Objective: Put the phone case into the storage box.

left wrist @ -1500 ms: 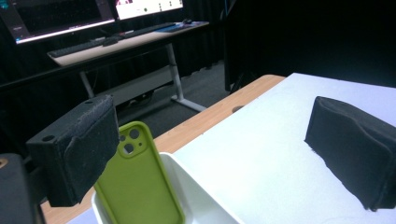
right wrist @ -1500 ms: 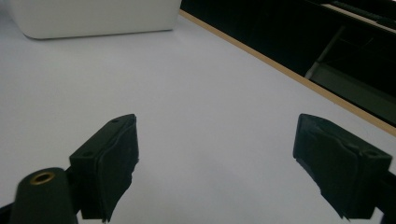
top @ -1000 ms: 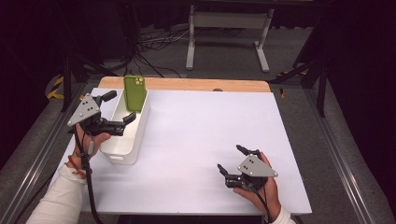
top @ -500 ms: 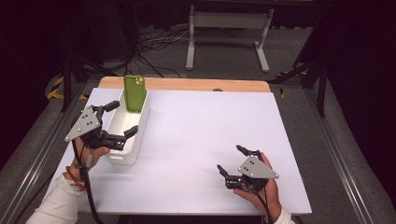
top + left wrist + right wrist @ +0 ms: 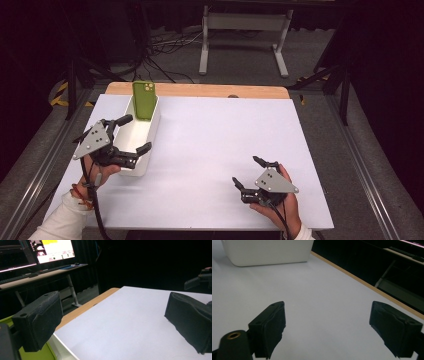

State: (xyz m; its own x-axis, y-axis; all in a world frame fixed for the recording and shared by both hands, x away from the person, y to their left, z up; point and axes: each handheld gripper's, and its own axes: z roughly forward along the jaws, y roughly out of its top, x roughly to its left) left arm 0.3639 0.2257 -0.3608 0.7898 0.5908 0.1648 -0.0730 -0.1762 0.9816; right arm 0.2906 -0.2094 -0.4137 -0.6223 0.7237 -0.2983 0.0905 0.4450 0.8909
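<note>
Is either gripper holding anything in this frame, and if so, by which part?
Nothing is held. The left gripper is open over the white bin, and the right gripper is open above the table. The green phone stands untouched in the bin.

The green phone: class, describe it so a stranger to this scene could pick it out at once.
Start at the white table and find the white bin along its left side. At the bin's far end the green phone stands upright, the one brightly coloured thing among white and black.

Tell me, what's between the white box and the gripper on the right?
Nothing. In the high view, bare white table lies between the white box and the right gripper.
</note>
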